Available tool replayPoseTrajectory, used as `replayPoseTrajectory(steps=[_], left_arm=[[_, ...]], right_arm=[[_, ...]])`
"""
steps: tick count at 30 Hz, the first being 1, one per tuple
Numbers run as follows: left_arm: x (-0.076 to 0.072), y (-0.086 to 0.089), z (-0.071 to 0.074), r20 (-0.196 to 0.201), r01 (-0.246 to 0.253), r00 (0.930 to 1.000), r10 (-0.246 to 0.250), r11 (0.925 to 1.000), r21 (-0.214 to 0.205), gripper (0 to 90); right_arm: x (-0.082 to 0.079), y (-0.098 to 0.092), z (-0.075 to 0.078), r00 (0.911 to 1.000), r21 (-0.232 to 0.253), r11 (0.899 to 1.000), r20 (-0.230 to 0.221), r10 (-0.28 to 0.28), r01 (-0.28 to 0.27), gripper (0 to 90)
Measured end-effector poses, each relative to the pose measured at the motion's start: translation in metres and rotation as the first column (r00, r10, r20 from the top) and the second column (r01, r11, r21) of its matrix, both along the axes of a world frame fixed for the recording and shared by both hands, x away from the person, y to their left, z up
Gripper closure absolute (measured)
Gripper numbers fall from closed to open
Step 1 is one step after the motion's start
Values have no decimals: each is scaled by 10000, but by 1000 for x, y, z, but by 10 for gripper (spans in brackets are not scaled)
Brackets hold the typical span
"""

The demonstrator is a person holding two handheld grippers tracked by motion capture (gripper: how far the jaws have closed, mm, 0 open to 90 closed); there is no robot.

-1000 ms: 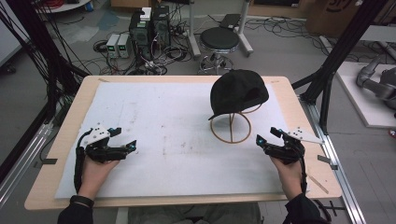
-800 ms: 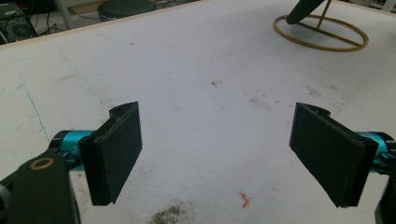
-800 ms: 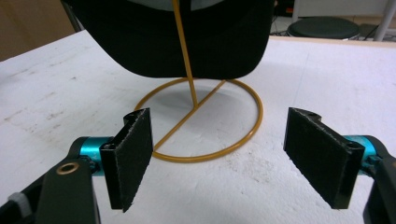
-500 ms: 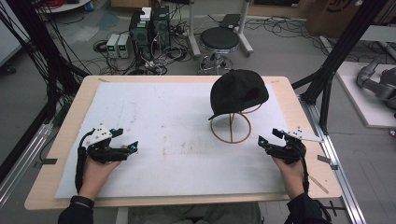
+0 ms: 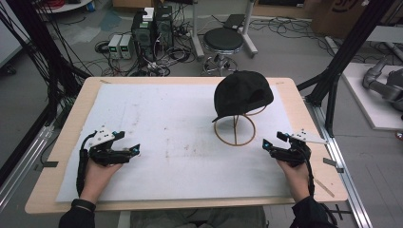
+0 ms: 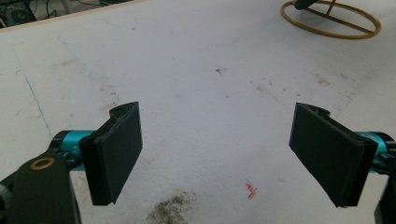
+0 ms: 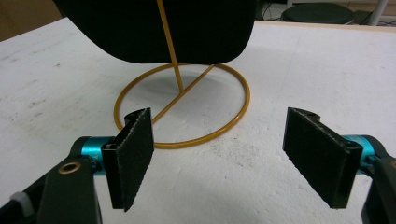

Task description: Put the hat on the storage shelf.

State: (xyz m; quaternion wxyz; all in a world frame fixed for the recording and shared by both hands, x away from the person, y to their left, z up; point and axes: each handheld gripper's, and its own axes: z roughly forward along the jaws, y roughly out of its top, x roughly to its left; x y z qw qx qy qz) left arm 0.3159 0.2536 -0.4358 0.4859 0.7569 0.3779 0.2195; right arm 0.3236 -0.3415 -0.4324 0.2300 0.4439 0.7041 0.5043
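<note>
From above I see the white mat point(image 5: 180, 137) covering most of the table point(image 5: 71, 123), with the black cap point(image 5: 242, 95) perched on a gold wire stand point(image 5: 235, 130) toward the far right, its crown hiding the stand's top. My right gripper point(image 5: 272, 146) rests just beside the stand's ring, jaws spread wide with nothing between them, and in its own view the cap is cut off by the upper edge. My left gripper point(image 5: 133, 149) sits well apart at the near left, jaws likewise spread and empty, its own view catching the ring at the top corner and a tiny orange fleck point(image 6: 251, 190) I can't identify
</note>
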Motion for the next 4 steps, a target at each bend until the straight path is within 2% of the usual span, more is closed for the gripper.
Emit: replayPoseTrajectory(steps=[4], left_arm=[[0,0,0,-1,-21,10000,21,10000,13,173]], right_arm=[[1,0,0,10000,-8,10000,-7,-37,37,238]])
